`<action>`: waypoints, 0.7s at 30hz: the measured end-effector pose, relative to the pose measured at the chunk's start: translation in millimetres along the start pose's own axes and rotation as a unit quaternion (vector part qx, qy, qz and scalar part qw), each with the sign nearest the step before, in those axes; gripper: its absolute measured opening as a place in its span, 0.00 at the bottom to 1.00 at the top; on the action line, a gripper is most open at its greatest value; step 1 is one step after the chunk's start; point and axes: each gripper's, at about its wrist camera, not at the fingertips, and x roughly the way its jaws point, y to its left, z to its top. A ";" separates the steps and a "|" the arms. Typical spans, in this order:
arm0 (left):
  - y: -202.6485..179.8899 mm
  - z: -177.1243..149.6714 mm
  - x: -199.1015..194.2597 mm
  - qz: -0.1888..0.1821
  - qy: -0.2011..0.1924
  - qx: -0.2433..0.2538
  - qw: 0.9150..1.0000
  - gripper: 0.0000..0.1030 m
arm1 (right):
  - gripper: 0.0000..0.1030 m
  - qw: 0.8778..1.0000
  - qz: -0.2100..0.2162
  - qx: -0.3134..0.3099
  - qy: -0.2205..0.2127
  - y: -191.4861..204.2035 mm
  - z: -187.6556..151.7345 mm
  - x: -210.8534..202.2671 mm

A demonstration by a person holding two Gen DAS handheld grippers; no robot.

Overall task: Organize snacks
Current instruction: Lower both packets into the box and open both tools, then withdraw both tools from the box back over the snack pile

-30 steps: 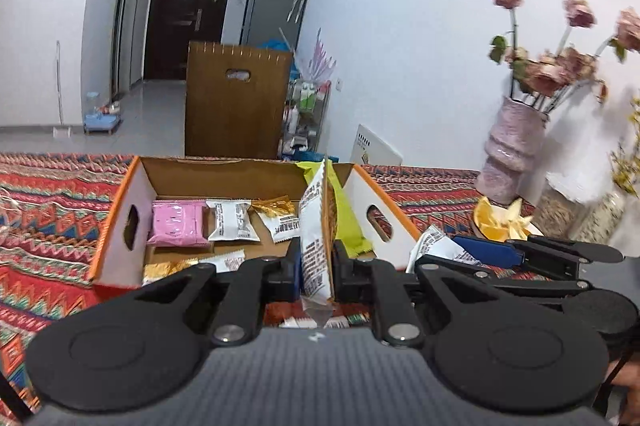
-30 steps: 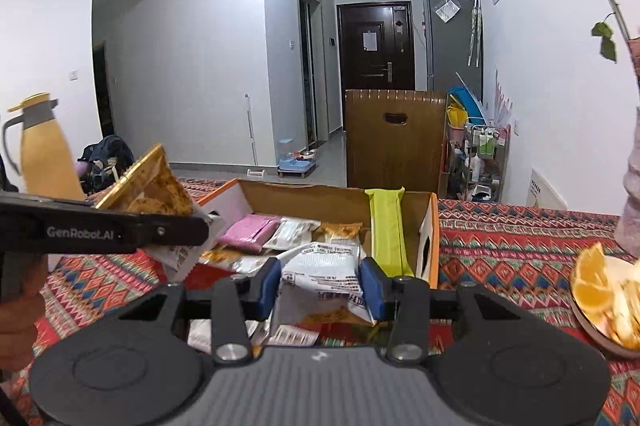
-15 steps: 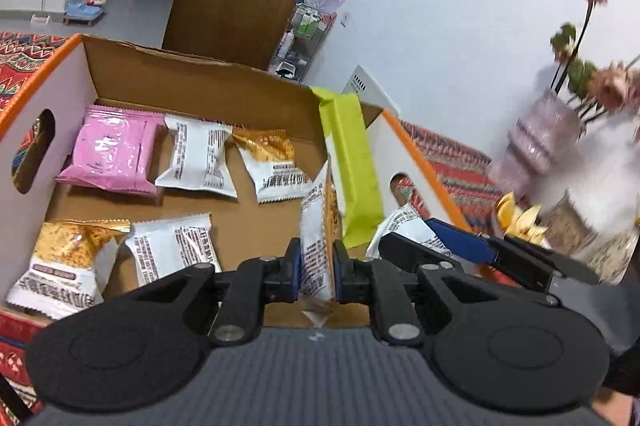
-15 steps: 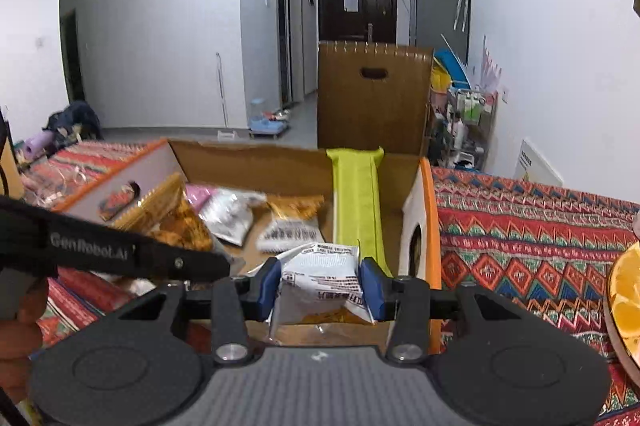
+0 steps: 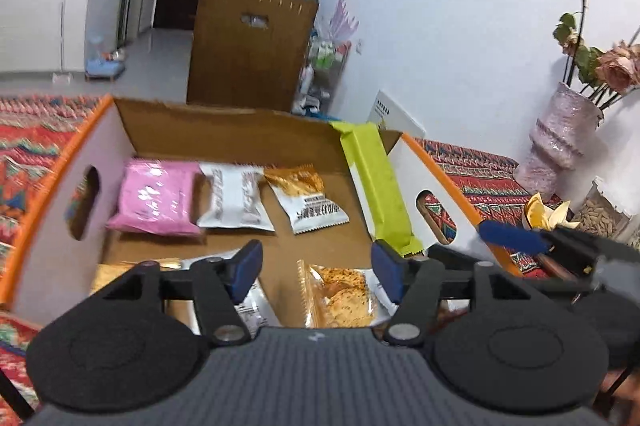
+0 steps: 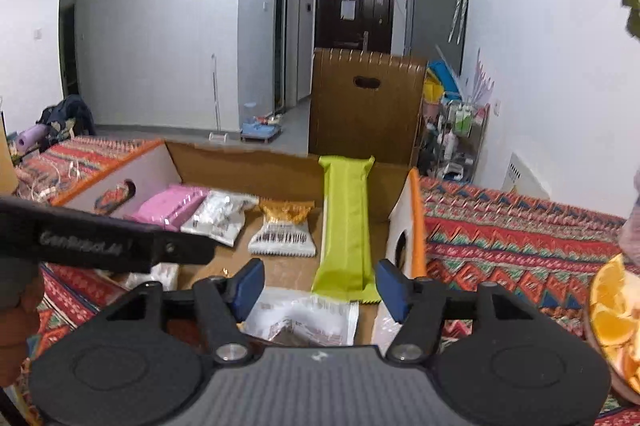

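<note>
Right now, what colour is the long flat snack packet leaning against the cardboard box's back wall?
Lime green; the long flat snack packet shows best in the right wrist view.

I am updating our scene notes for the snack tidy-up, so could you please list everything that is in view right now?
Cardboard box: one, brown with orange rims, on the patterned cloth.
Pink packet: one, back left in the box.
White packets: two, back row, one gold-topped.
Green bar: one, leaning along the right wall.
Cracker packet: one, clear, front of the box.
Vase: one, pink, with flowers.
Orange slices: on a plate, right.
Left gripper: jaws opening, nothing gripped.
Right gripper: jaws opening, nothing gripped.
</note>
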 end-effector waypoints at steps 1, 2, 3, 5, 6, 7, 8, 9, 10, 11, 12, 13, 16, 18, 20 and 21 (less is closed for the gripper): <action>-0.7 -0.7 -7.6 0.004 0.000 0.006 1.000 0.61 | 0.59 1.000 -0.001 0.003 -0.005 -1.3 2.8 -7.7; -1.8 -1.8 -14.2 0.008 0.000 0.011 1.000 0.61 | 0.59 1.000 -0.001 0.004 -0.012 -2.4 5.5 -16.6; -2.4 -3.0 -24.6 0.012 -0.002 0.016 1.000 0.63 | 0.60 1.000 0.000 0.004 -0.019 -3.0 8.5 -25.5; -2.6 -5.4 -44.6 0.021 -0.012 0.023 0.999 0.69 | 0.61 0.999 -0.003 0.001 -0.032 -1.4 11.9 -45.8; -2.7 -7.3 -56.5 0.027 -0.018 0.025 0.999 0.72 | 0.63 0.999 -0.003 0.001 -0.038 -0.4 12.8 -56.3; -3.2 -9.1 -64.8 0.031 -0.020 0.027 0.999 0.72 | 0.66 0.999 -0.002 0.000 -0.042 0.0 14.0 -65.7; -3.9 -10.7 -75.4 0.034 -0.020 0.029 0.999 0.73 | 0.67 0.999 0.000 -0.001 -0.047 1.2 13.8 -76.6; -4.5 -13.7 -86.0 0.035 -0.021 0.030 0.999 0.74 | 0.68 0.999 0.001 -0.003 -0.051 3.4 12.4 -87.2; -5.4 -17.9 -99.1 0.038 -0.022 0.030 0.999 0.75 | 0.70 0.999 0.003 -0.005 -0.054 5.8 10.2 -98.5; -6.7 -21.6 -110.0 0.039 -0.024 0.031 0.998 0.75 | 0.71 0.998 0.004 -0.007 -0.057 8.3 7.4 -109.5; -8.7 -26.5 -123.8 0.036 -0.029 0.034 0.998 0.78 | 0.72 0.998 0.007 -0.008 -0.058 11.2 3.4 -120.9; -11.1 -30.5 -134.6 0.035 -0.033 0.037 0.998 0.79 | 0.72 0.998 0.010 -0.010 -0.058 13.7 -1.0 -131.3; -22.4 -49.1 -175.9 0.040 -0.060 0.051 0.996 0.83 | 0.75 0.998 0.018 -0.013 -0.057 22.2 -16.3 -160.9; -30.6 -62.1 -199.3 0.045 -0.077 0.058 0.994 0.84 | 0.75 0.998 0.022 -0.011 -0.060 27.9 -27.5 -179.9; -36.3 -74.7 -218.9 0.040 -0.083 0.057 0.994 0.85 | 0.75 0.998 0.024 -0.005 -0.065 33.0 -39.3 -199.7; -39.2 -82.8 -229.1 0.038 -0.084 0.054 0.994 0.85 | 0.75 0.998 0.026 -0.003 -0.065 35.8 -45.5 -208.8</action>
